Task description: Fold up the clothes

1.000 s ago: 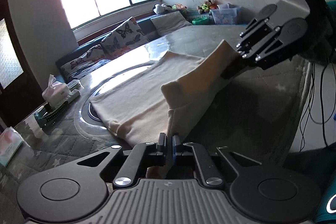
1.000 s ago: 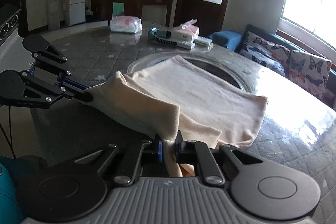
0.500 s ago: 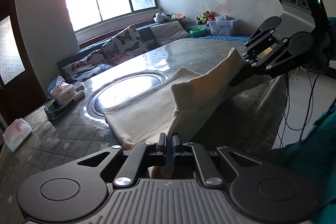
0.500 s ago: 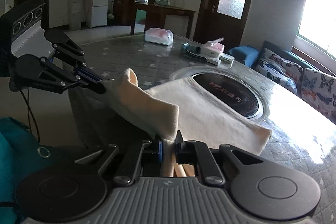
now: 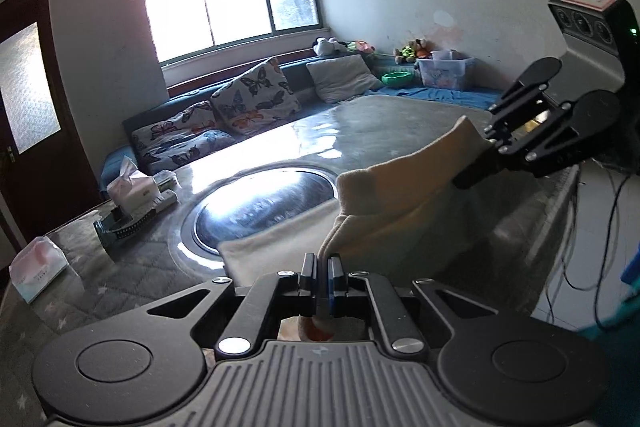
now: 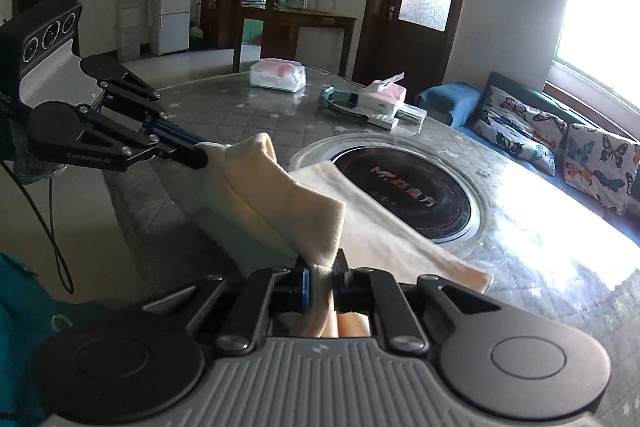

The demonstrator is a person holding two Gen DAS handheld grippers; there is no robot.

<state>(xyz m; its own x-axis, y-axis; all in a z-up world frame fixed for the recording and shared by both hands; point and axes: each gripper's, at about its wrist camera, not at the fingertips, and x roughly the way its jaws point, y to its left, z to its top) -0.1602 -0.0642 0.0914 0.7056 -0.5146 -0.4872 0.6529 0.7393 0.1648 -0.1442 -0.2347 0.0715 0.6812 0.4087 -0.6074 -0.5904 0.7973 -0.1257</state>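
Observation:
A cream garment (image 5: 400,195) lies partly on the grey quilted table (image 5: 120,267), and its near edge is lifted off the surface. My left gripper (image 5: 322,267) is shut on one corner of that edge. My right gripper (image 5: 466,179), seen at the right of the left wrist view, pinches the other corner. In the right wrist view my right gripper (image 6: 322,277) is shut on the garment (image 6: 280,203), and my left gripper (image 6: 198,157) holds the far corner at the left. The raised edge sags between the two grippers. The rest of the garment trails onto the table (image 6: 240,107).
A round dark inset (image 6: 412,195) sits in the table's middle, partly under the garment. Tissue boxes (image 6: 382,95), a wrapped tissue pack (image 6: 278,75) and a dark tool (image 5: 124,223) stand at the far side. Cables (image 5: 608,227) hang off the table's edge. A sofa with butterfly cushions (image 5: 256,95) lies beyond.
Both grippers have risen and drawn back with the garment's edge. The garment has slid toward the near table edge, uncovering much of the round inset.

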